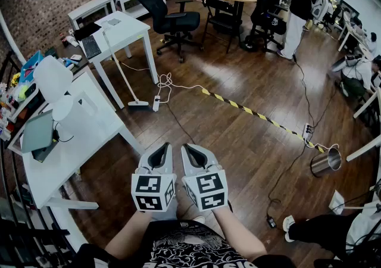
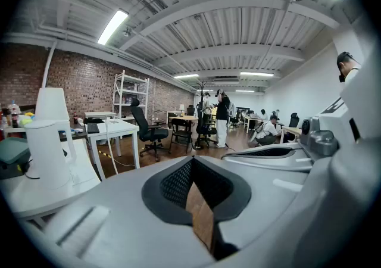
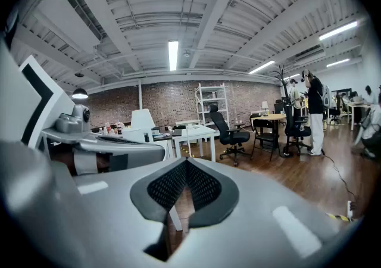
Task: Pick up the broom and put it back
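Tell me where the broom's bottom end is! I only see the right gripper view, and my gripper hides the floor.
Observer: The white long-handled broom leans on the white table. Its head sits on the wooden floor beside a white power strip.
Operator: Is the other gripper holding anything?
Observer: No. The left gripper has its fingers shut, with nothing between them.
Operator: Anything on the floor to my right?
Observer: A shiny round steel bin stands there.
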